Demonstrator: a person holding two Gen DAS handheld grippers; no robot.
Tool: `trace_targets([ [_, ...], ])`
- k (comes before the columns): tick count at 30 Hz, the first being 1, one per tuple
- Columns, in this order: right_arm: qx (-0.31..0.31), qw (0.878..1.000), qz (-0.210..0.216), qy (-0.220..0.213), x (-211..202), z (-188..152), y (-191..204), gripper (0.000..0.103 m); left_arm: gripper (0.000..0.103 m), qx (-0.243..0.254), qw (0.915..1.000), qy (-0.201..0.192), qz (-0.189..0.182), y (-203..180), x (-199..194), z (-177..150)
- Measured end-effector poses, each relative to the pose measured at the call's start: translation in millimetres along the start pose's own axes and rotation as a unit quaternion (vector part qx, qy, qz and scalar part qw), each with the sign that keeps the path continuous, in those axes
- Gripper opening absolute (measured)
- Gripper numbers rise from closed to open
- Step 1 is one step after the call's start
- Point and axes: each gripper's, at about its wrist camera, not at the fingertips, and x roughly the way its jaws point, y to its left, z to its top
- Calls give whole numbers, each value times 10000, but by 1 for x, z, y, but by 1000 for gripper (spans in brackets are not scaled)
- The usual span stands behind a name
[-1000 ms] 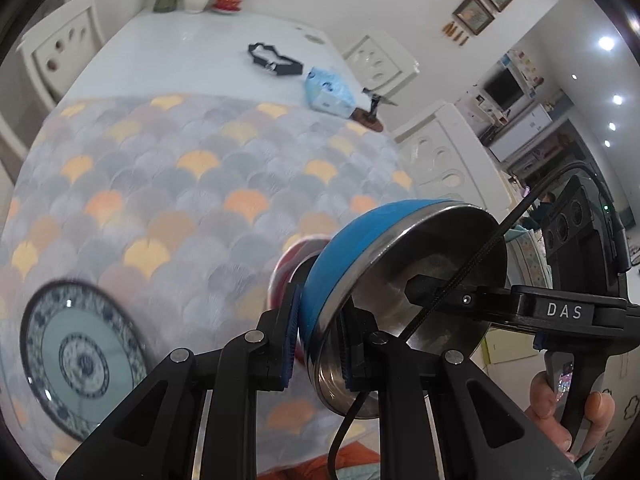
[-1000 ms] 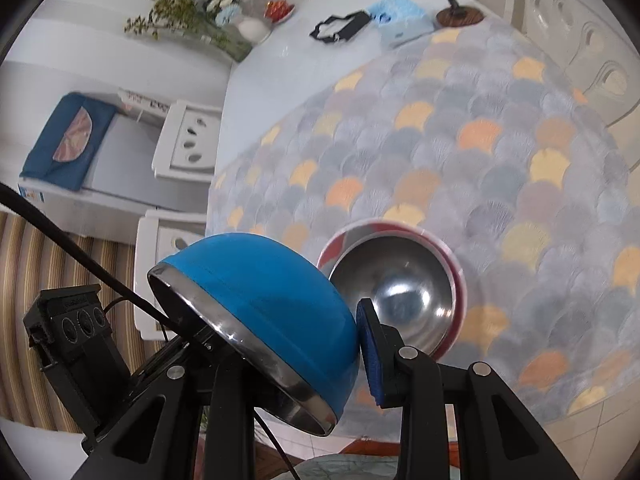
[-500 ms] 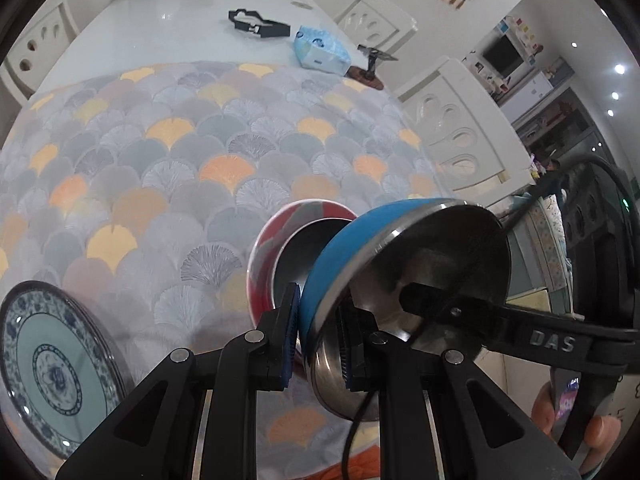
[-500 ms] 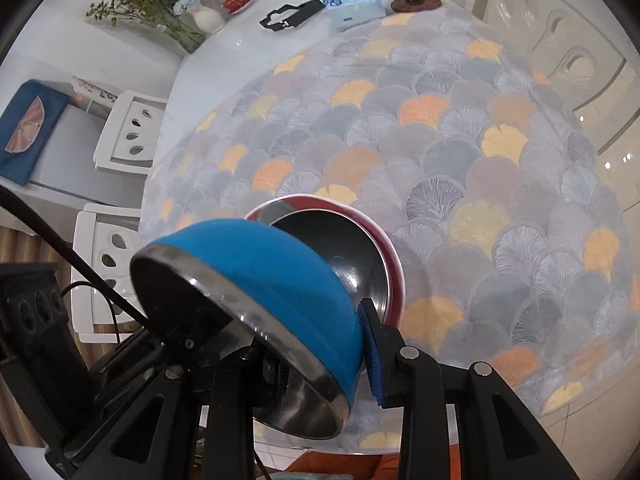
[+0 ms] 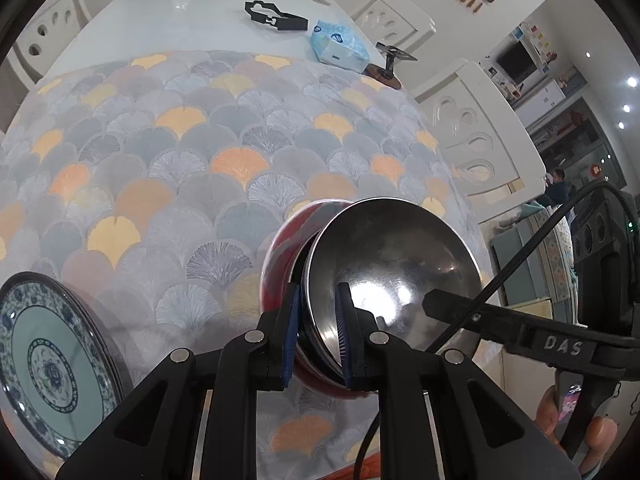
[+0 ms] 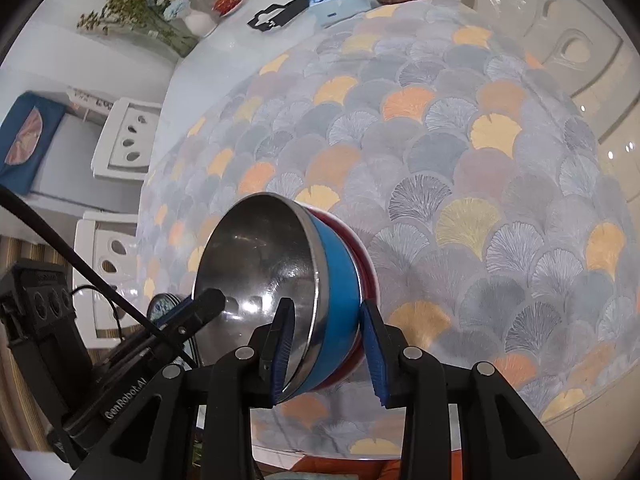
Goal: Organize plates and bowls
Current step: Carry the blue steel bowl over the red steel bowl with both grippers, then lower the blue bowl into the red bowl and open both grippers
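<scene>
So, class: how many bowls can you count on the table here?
2. The blue bowl sits nested in the red bowl near the table's front edge, with both grippers' fingers around the blue one's rim. Others could be hidden behind the fingers.
</scene>
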Motion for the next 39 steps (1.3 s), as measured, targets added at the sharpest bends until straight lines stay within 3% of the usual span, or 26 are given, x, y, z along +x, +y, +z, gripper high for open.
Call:
trace_targets([
  [5, -153, 9998, -45, -76, 5, 1, 1, 33, 14, -85, 9998, -151, -102, 2, -8, 1],
  [9, -494, 9978, -380, -208, -9, -3, 1, 34, 17, -140, 9996, -219, -140, 4, -12, -2],
  [13, -558, 9972, -356, -350, -25, -10, -9, 46, 17, -162, 9997, -160, -122, 4, -10, -8],
  [19, -670, 9961, -484, -304, -17, -21, -5, 46, 17, -123, 9998, -124, -102, -1, -9, -14],
  [25, -976, 9932, -439, -457, -28, -29, 15, 46, 17, 73, 9996, -278, 71, -7, -24, -19],
  [39, -1527, 9857, -152, -703, -48, -53, 74, 47, 23, -125, 9966, -812, 92, 9, -79, -36],
])
